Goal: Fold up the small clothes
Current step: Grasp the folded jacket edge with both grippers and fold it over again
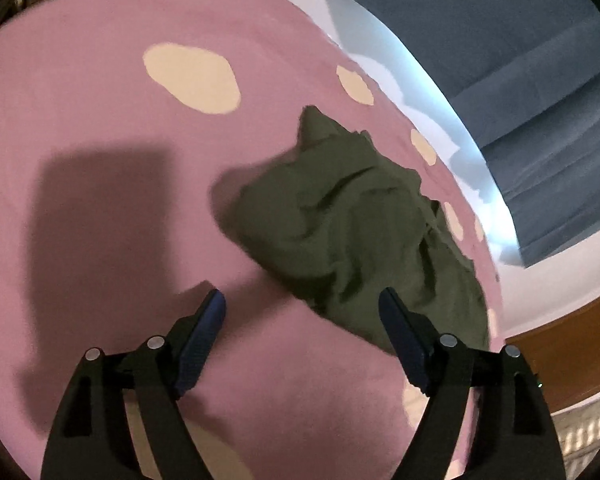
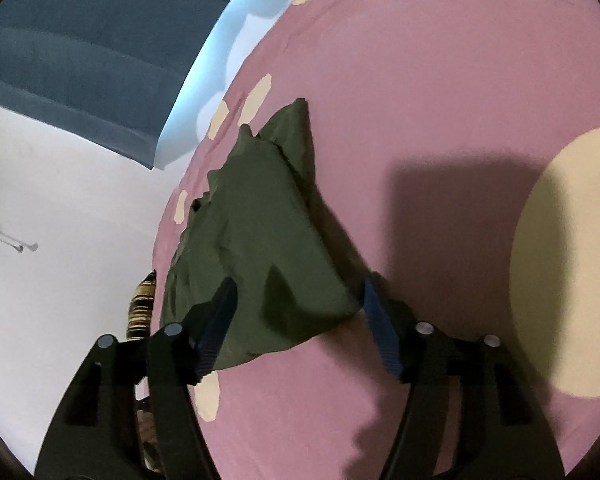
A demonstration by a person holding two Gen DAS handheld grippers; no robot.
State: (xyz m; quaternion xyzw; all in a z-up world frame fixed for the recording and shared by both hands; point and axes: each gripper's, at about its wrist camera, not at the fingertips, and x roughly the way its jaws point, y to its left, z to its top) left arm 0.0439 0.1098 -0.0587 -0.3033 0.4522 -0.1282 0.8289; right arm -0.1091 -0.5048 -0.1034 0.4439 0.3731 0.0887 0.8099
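Left wrist view, and the left gripper [image 1: 302, 300] hangs over the pink sheet [image 1: 100, 120] with its jaws spread wide and nothing between them. The green garment [image 1: 352, 224] lies crumpled ahead and off to the right of those jaws, its near edge just beside the right-hand finger, which overlaps the cloth in the picture. Whether it touches, I can't tell.

Over in the right wrist view it's a different story: the right gripper [image 2: 298, 296] is also wide apart and gripping nothing, but the green garment [image 2: 260, 240] sits squarely between its fingers, with a blunt corner pointing at the gap. So my call is that the right hand is the nearer one, better placed to take hold first.

The heap runs long, stretching away from both hands toward the bed's edge, close to the cream spots [image 2: 256, 98] along that side. Any flattening pull would go along that line, I'd judge.

The left view shows the folds and wrinkles across the broad side of the heap. The right view gives the narrow end and that near corner, plus a striped cloth [image 2: 142, 308] peeking past the bed edge. The blue curtain [image 1: 500, 40] shows in both.
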